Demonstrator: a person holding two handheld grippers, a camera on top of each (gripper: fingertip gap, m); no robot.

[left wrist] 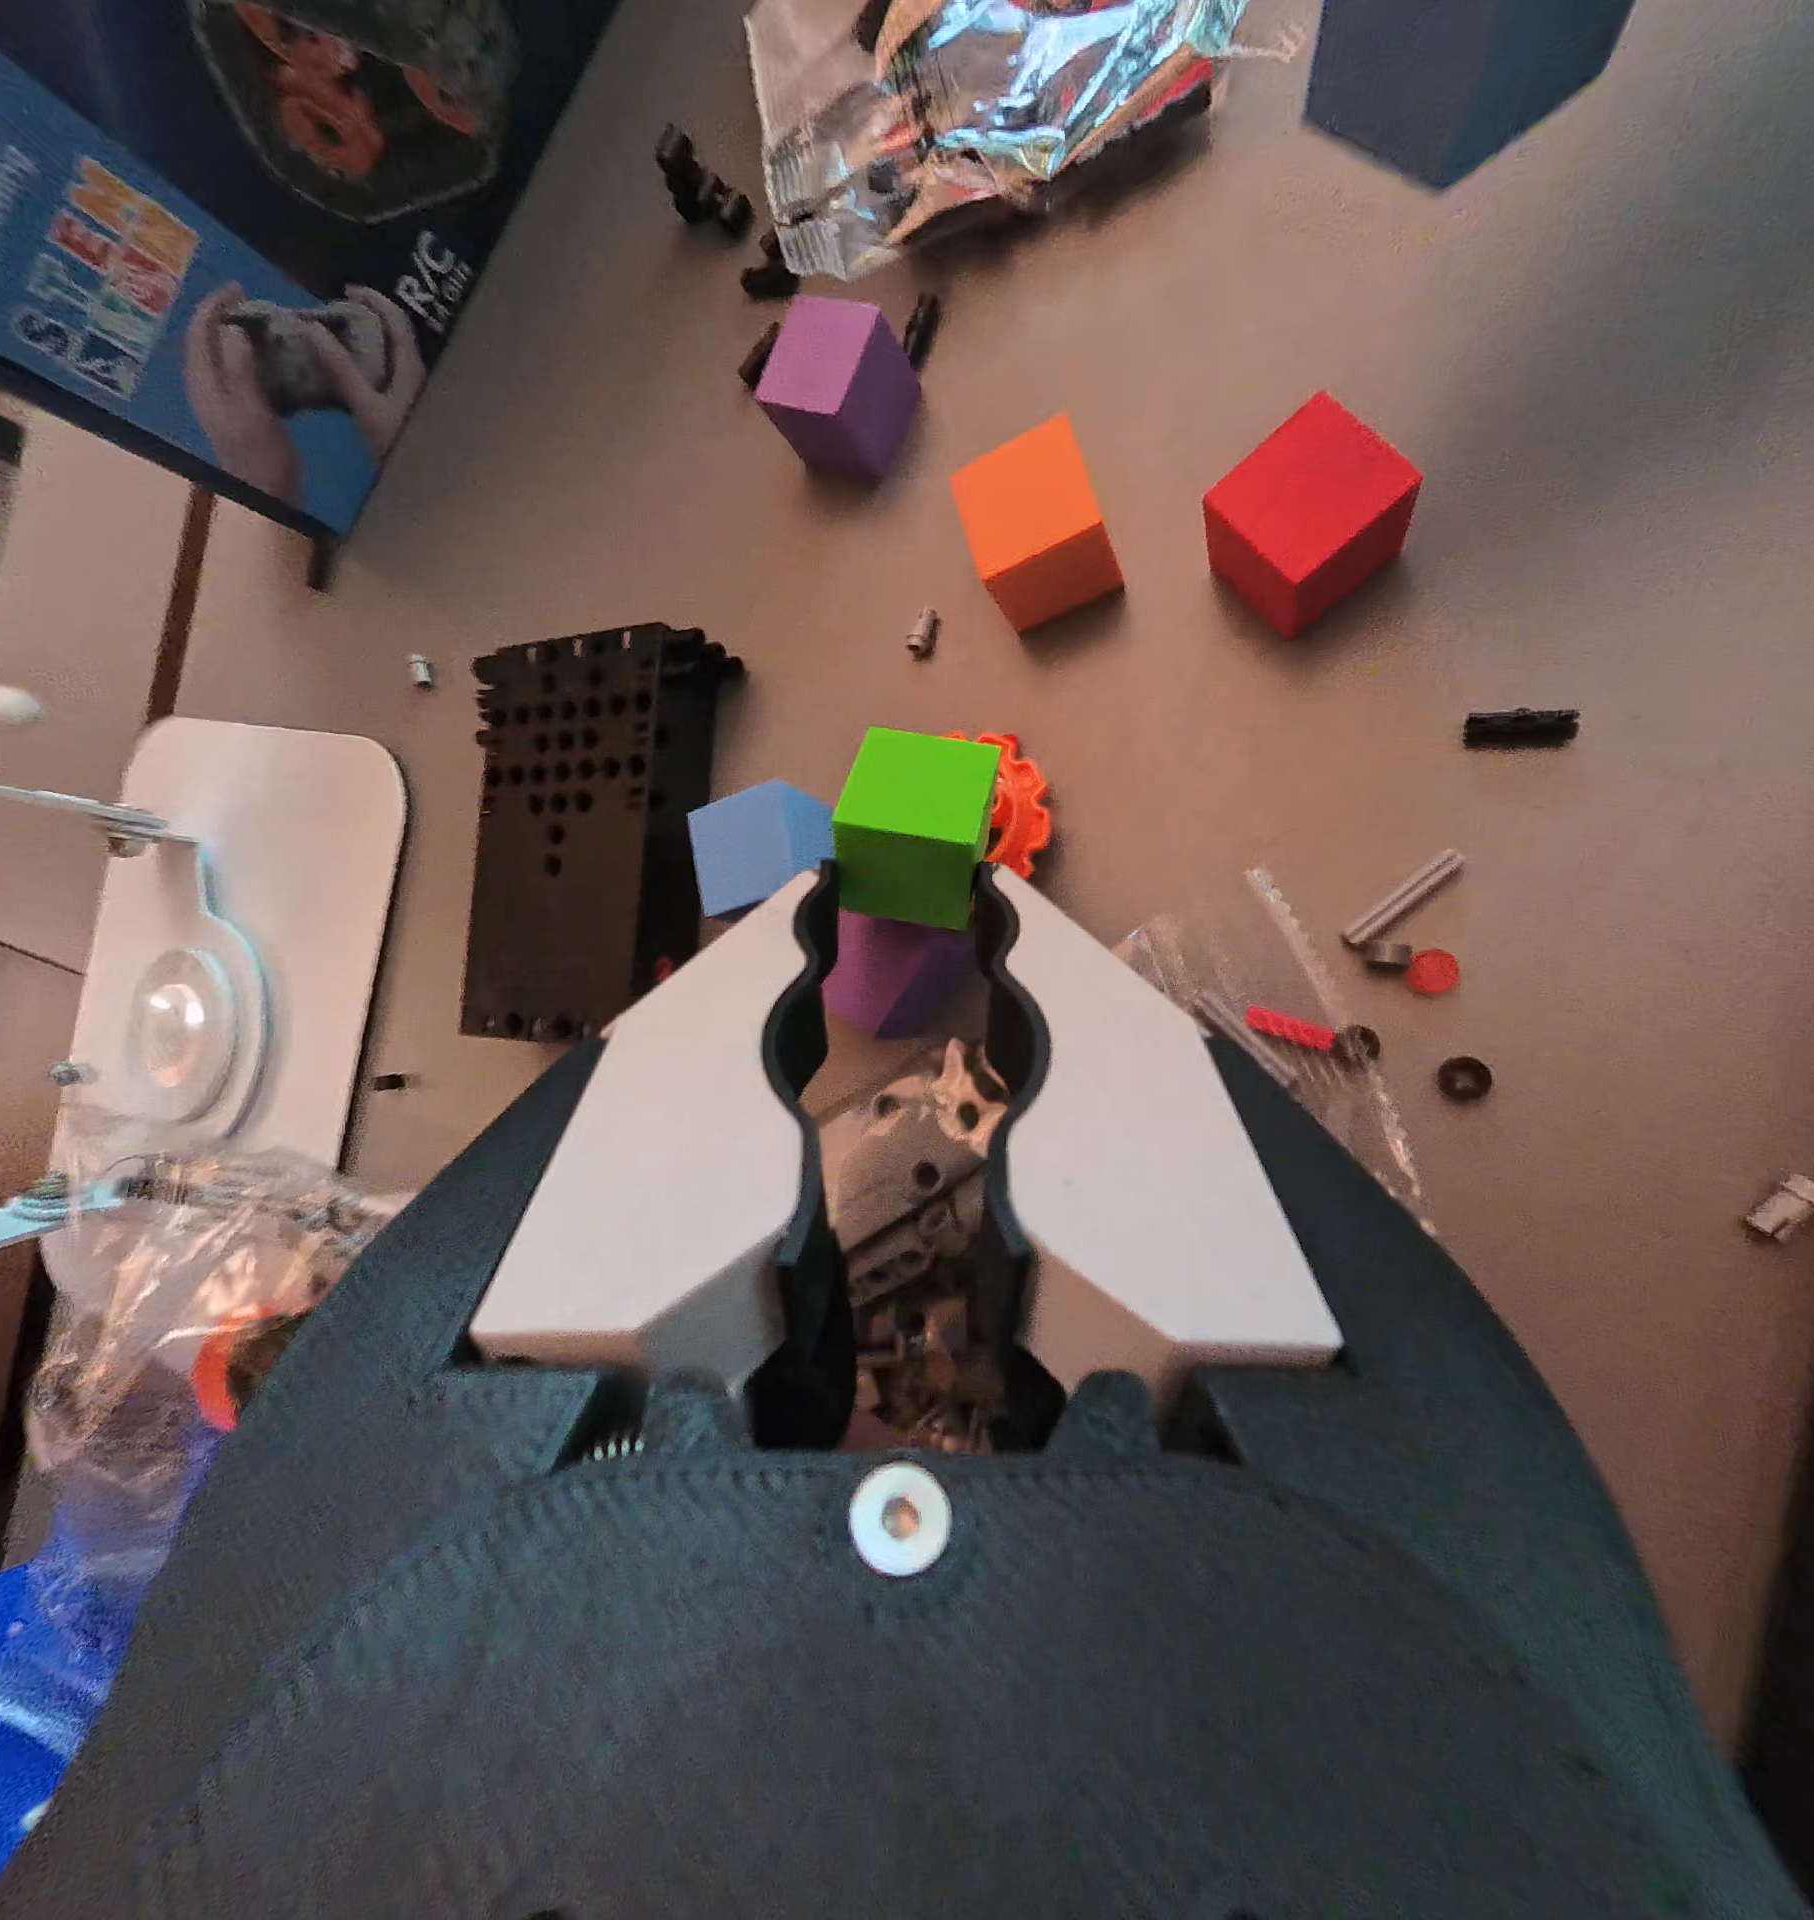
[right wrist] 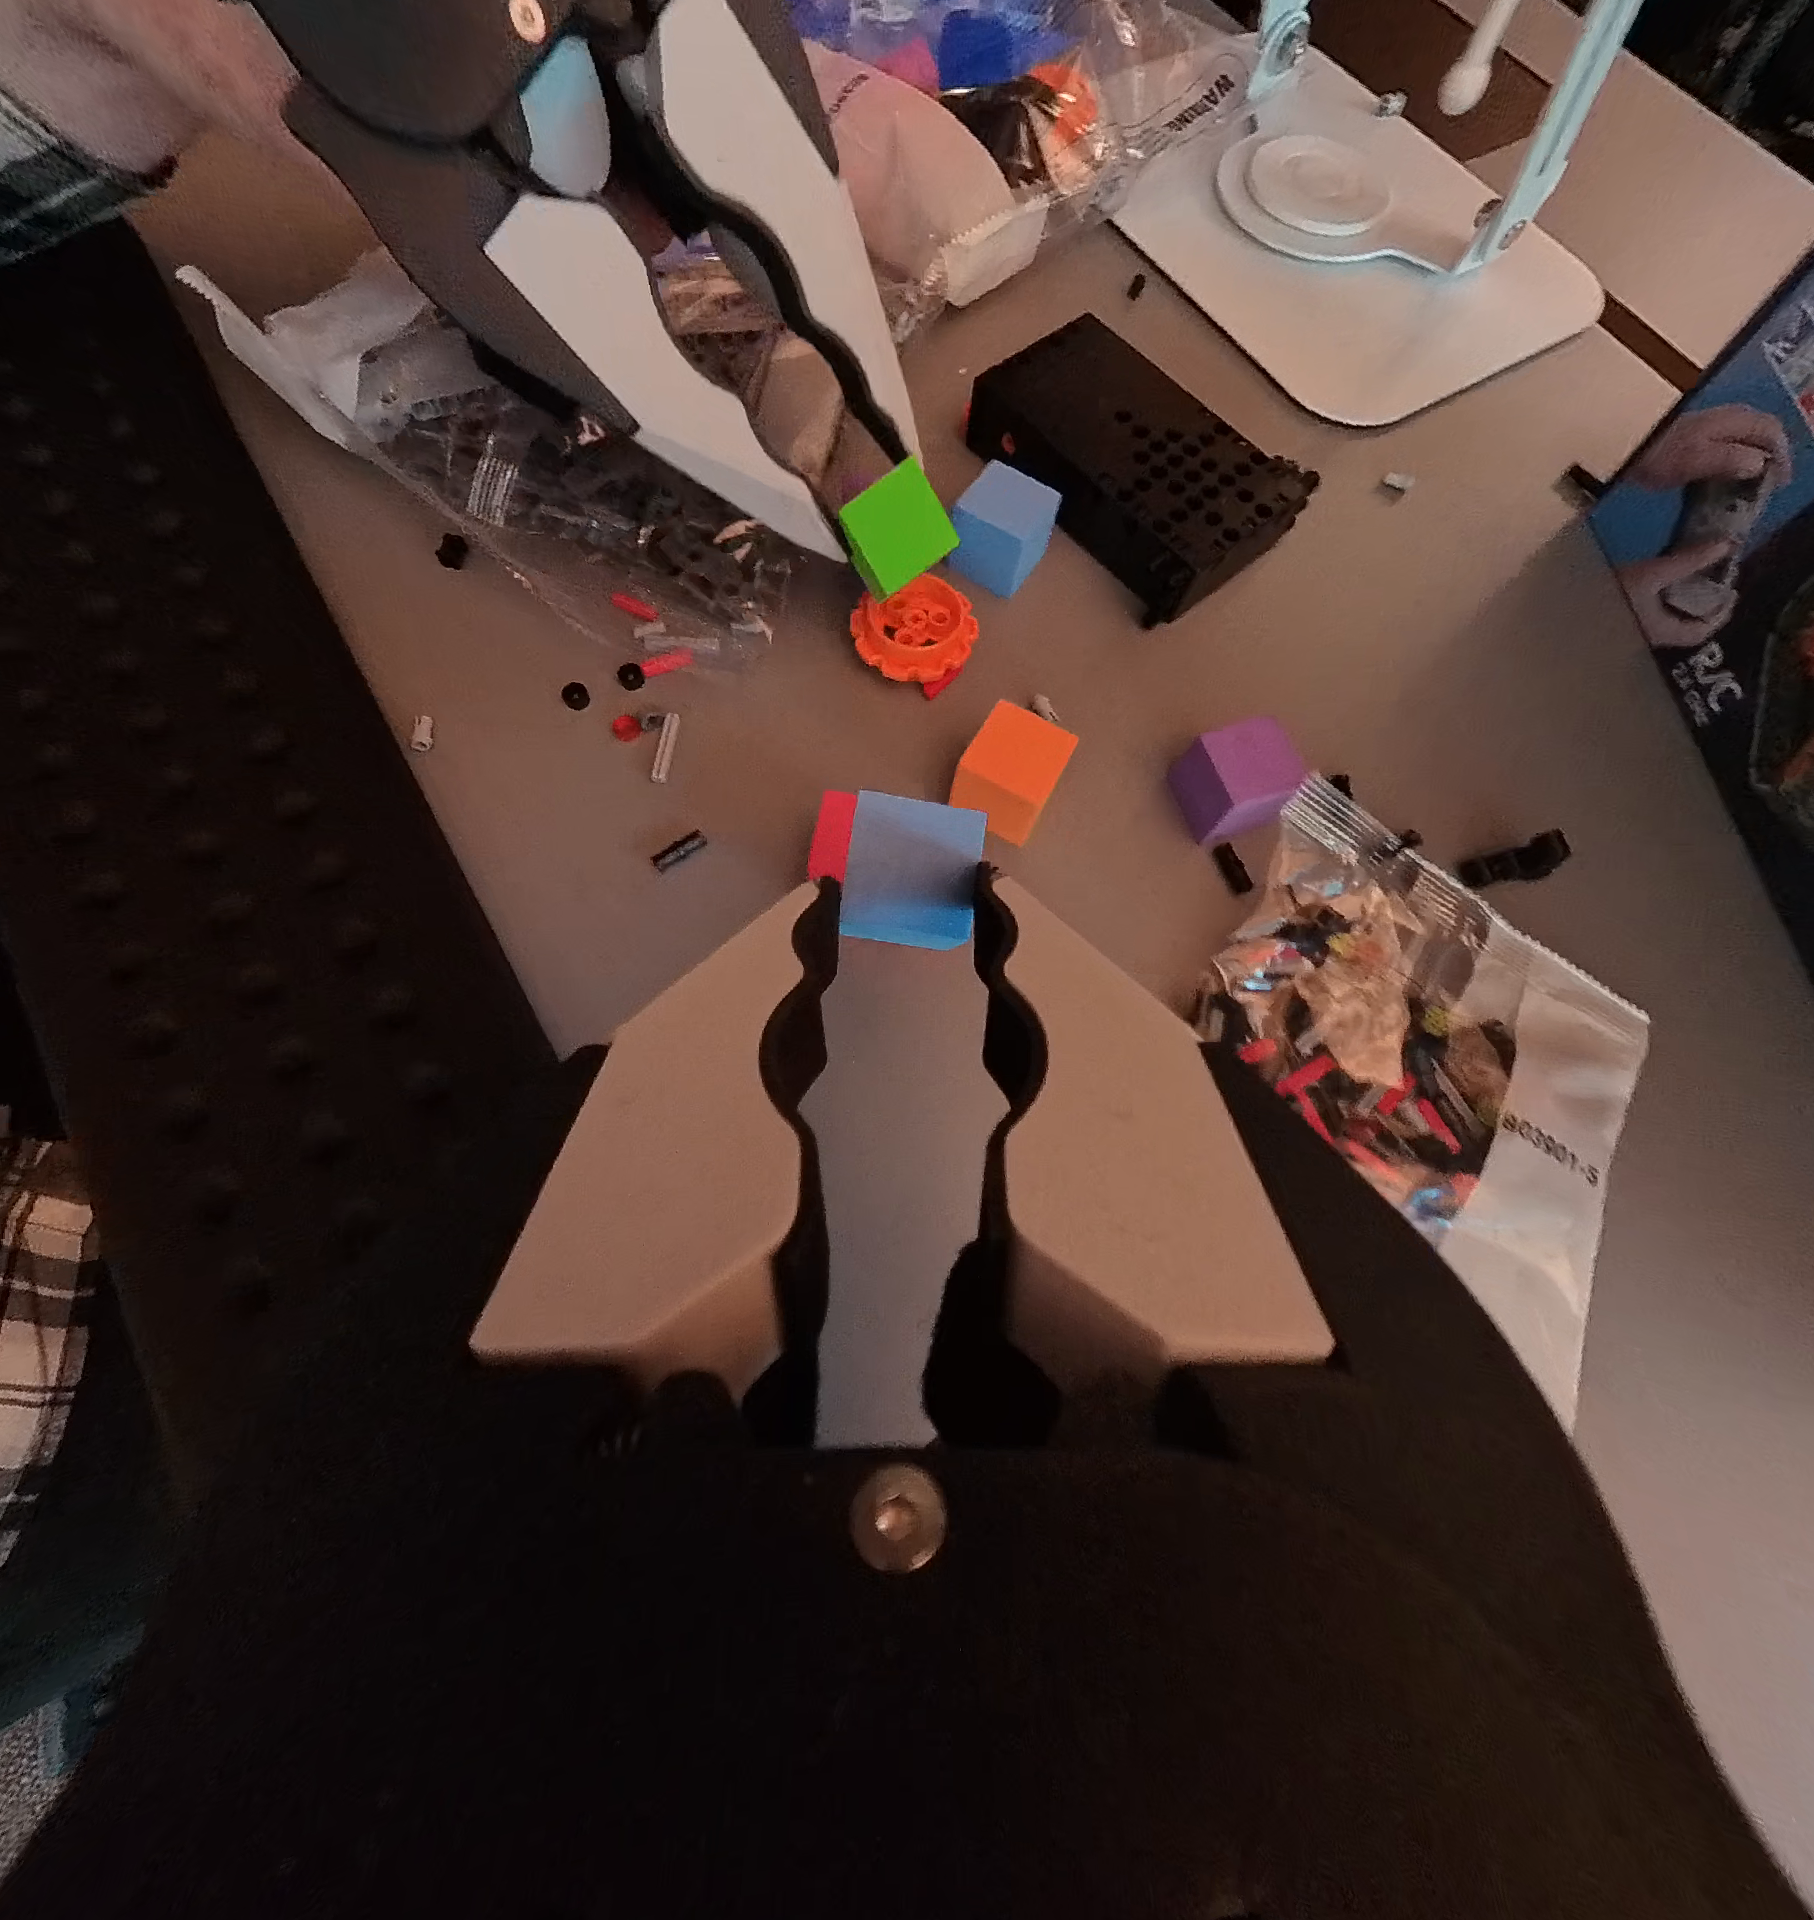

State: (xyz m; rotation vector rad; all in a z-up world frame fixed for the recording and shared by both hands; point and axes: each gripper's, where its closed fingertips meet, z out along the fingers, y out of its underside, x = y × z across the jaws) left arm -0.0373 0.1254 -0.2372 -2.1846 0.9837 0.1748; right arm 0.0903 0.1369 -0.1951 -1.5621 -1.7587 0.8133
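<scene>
A: Pinching a green cube [left wrist: 915, 826] at its tips, the left hand-held gripper [left wrist: 908, 894] holds it above a small purple cube [left wrist: 898, 982] that shows in the gap between its fingers.

B: What crowds it?

A: A light blue cube [left wrist: 752, 847] sits just left of the tips, and beyond that a black perforated block [left wrist: 586, 821]. An orange gear wheel [left wrist: 1017, 816] peeks out just behind the green cube on the right. A clear bag of small parts [left wrist: 1287, 997] lies to the right of the fingers.

B: Any open worktop [left wrist: 1609, 935]?

A: Ahead of the tips there is a bare strip before an orange cube [left wrist: 1038, 520], a red cube [left wrist: 1308, 514] and a larger purple cube [left wrist: 841, 384]. Far right is mostly bare too, with loose pins.

B: And the right one?

A: The right hand-held gripper [right wrist: 908, 904] is clamped on a blue cube [right wrist: 908, 868] at its tips; a red block [right wrist: 832, 834] shows right at that cube's left edge. The same orange cube [right wrist: 1012, 769] is near, ahead and to the right. A foil-lined bag of parts [right wrist: 1402, 1049] lies close on its right side, and a dark dimpled surface [right wrist: 207, 831] borders the worktop on its left.
</scene>
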